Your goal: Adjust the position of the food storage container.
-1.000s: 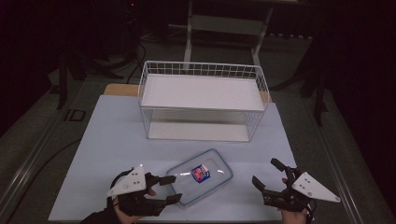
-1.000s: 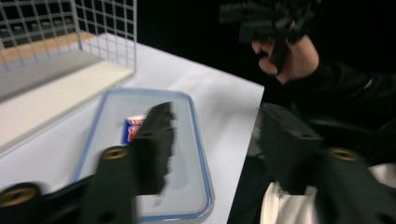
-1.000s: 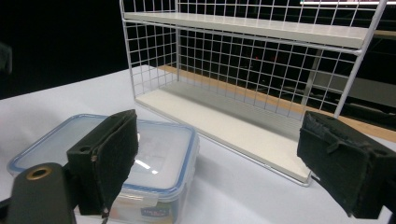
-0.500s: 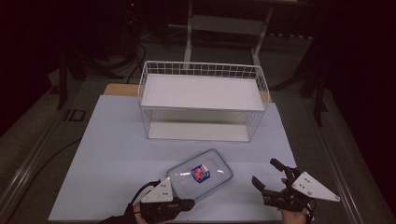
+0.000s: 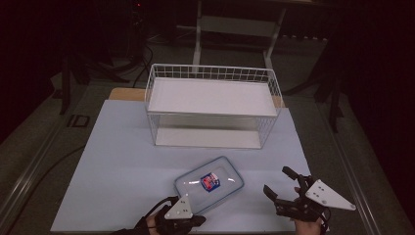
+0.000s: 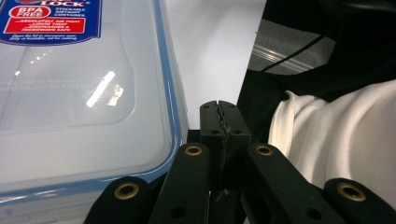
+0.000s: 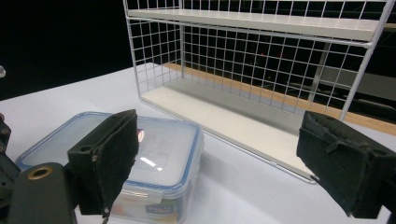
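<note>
A clear lidded container (image 5: pixel 209 183) with a blue rim and a red-and-blue label lies flat on the white table, near the front. My left gripper (image 5: pixel 188 220) sits at the container's near corner, close to the table's front edge. Its jaws are shut with nothing between them in the left gripper view (image 6: pixel 219 108), just beside the container's rim (image 6: pixel 175 116). My right gripper (image 5: pixel 277 181) stands open to the right of the container, apart from it. Between its wide-spread pads (image 7: pixel 112 154) I see the container (image 7: pixel 140 149) ahead.
A white wire rack (image 5: pixel 213 105) with two shelves stands at the back middle of the table (image 5: pixel 117 147), also seen behind the container (image 7: pixel 261 60). A white sleeve (image 6: pixel 336 135) lies right of my left gripper, past the table's edge. Dark floor surrounds the table.
My left gripper has moved right and nearer the front edge, and its jaws have gone from open to shut. The right gripper and the container have stayed put.
</note>
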`<state>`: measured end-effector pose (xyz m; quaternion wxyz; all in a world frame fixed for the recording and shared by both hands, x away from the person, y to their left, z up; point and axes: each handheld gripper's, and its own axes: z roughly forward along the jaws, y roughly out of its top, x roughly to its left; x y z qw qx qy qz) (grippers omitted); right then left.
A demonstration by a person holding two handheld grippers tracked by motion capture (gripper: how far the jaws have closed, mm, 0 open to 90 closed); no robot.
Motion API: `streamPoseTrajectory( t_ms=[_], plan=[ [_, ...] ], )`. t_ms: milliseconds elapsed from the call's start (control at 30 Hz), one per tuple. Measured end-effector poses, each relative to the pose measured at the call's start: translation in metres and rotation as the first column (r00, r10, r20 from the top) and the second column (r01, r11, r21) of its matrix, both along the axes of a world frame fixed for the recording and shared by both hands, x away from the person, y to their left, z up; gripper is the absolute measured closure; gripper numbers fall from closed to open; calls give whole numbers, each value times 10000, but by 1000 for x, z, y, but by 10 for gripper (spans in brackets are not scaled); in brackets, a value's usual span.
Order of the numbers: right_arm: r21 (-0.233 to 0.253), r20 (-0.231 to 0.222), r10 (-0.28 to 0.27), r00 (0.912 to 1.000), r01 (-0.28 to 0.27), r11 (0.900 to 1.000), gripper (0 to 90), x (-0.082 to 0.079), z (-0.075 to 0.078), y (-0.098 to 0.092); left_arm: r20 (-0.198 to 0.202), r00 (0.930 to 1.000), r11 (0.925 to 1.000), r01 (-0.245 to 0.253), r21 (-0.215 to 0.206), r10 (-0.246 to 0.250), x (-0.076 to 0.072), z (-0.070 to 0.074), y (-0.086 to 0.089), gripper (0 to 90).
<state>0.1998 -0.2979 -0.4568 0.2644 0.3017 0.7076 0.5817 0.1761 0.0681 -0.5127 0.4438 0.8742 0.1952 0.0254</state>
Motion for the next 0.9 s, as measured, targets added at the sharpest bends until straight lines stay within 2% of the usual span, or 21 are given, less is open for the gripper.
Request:
streamPoseTrajectory(
  t_ms=[67,267,367,533,633,900],
  plan=[
    [8,5,9,10000,-9,10000,124,0,0,0,44,10000,10000,-74,34,73,1,1,2,897],
    [14,-59,57,10000,-57,10000,124,0,0,0,87,9968,9965,-798,260,796,7,3,12,897],
    [-10,-55,81,10000,-81,10000,124,0,0,1,63,9935,9934,-1136,167,1136,11,3,18,897],
    [-34,-45,126,9999,-126,9999,124,0,0,1,47,9959,9958,-906,103,905,7,1,15,896],
    [-52,-44,119,9999,-119,9999,124,0,0,1,-350,9936,9942,-1075,-31,1073,13,-5,19,897],
    [-67,-106,111,9999,-112,9999,124,1,-1,1,88,9843,9841,-1766,195,1765,21,-3,31,897]
  ],
)
